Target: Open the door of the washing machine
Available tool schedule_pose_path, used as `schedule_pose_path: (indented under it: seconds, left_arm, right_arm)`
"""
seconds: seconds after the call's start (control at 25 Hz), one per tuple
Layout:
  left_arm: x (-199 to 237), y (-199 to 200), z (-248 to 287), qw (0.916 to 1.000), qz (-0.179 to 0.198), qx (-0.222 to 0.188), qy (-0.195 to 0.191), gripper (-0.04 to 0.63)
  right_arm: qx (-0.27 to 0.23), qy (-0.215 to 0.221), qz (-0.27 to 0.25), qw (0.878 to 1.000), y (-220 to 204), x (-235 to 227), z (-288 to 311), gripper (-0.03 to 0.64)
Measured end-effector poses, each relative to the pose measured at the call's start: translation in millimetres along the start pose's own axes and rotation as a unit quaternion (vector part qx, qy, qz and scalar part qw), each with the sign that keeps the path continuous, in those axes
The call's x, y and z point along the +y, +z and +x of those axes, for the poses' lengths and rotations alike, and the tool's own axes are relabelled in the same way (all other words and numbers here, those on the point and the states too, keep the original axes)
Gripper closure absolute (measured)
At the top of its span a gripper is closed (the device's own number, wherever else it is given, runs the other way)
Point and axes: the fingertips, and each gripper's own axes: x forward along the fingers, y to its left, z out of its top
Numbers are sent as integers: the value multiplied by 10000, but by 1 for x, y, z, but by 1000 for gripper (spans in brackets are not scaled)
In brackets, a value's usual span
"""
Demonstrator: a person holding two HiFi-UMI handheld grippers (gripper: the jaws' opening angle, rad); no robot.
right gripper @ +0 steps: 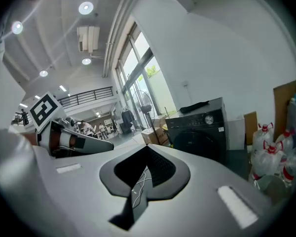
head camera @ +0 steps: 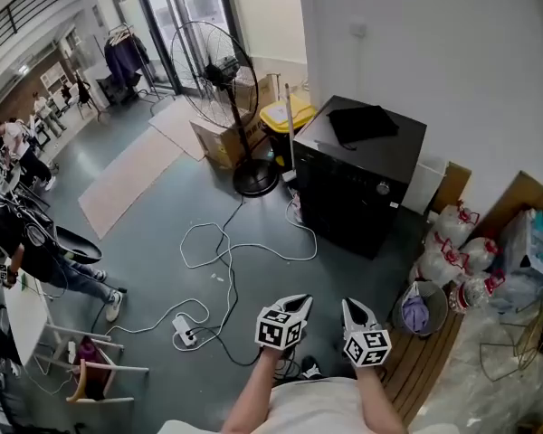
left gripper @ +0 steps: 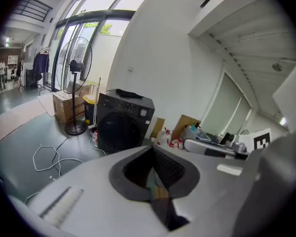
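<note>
The black front-loading washing machine (head camera: 362, 183) stands against the white wall with its round door (left gripper: 119, 132) closed and a dark cloth (head camera: 362, 123) lying on its top. Both grippers are held low in front of the person, well short of the machine and pointing toward it. My left gripper (head camera: 299, 302) is shut with nothing between its jaws, and so is my right gripper (head camera: 353, 307). The left gripper view shows the machine (left gripper: 124, 122) beyond the closed jaws (left gripper: 153, 151). The right gripper view shows the machine (right gripper: 200, 130) ahead of the closed jaws (right gripper: 147, 151).
A standing fan (head camera: 219, 70), a cardboard box (head camera: 222, 141) and a yellow bin (head camera: 285, 116) sit left of the machine. White cables (head camera: 226, 247) and a power strip (head camera: 183, 331) lie on the floor. Bags (head camera: 452, 242) and a bucket (head camera: 421, 310) crowd the right. People stand far left.
</note>
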Motion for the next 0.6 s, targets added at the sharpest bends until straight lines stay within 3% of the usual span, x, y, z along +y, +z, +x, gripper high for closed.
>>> schedule_pose_path:
  seconds: [0.12,0.32,0.44,0.6]
  left_arm:
    - [3,1,1,9998,107,-29,172,538]
    - [12,10,5,9981,-44,-572,226,538]
    - [12,11,7,9982,121,-579,51,538]
    - [30,11,9,9983,22,-556,184,538]
  right_arm:
    - [-13,200,361,9991,-5,-2,1,617]
    - [136,706,750,9946,-11,5,9,618]
    - [163,913,1092,9897,-11,5,18,618]
    - [270,959,1122,9887,-14,2,31,618]
